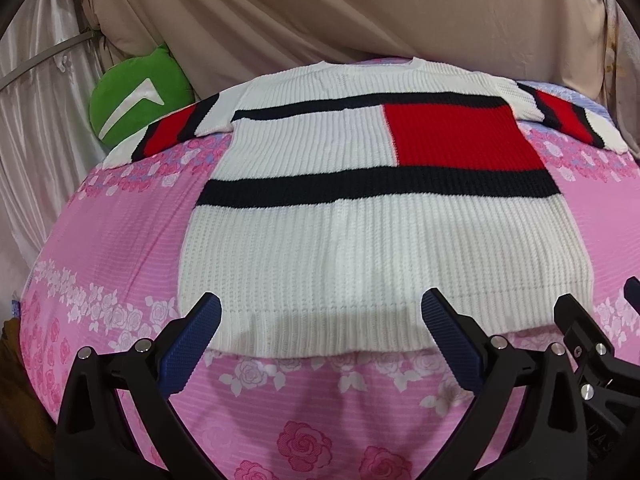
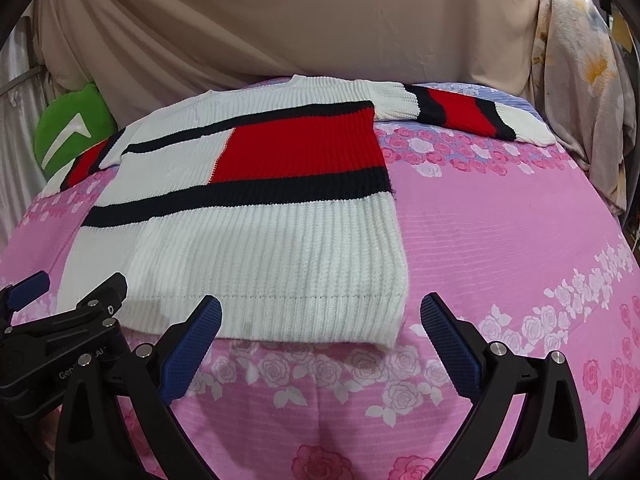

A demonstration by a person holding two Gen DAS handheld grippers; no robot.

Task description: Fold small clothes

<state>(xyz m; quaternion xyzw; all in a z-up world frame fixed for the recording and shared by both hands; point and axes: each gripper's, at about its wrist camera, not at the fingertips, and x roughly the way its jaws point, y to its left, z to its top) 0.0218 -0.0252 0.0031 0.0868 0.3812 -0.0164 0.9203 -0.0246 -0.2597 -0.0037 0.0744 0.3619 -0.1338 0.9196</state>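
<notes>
Left wrist view: both grippers, left gripper (image 1: 320, 320) and right gripper (image 2: 320, 320), hover wide open and empty at the sweater's (image 1: 360, 216) hem; pinch its corners evenly before folding.

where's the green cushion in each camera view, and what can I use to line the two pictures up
Left wrist view: green cushion at upper left, beyond the sweater's left sleeve.
Right wrist view: green cushion at the far left edge, partly cut off.
Shared landmark: the sweater's red block.
</notes>
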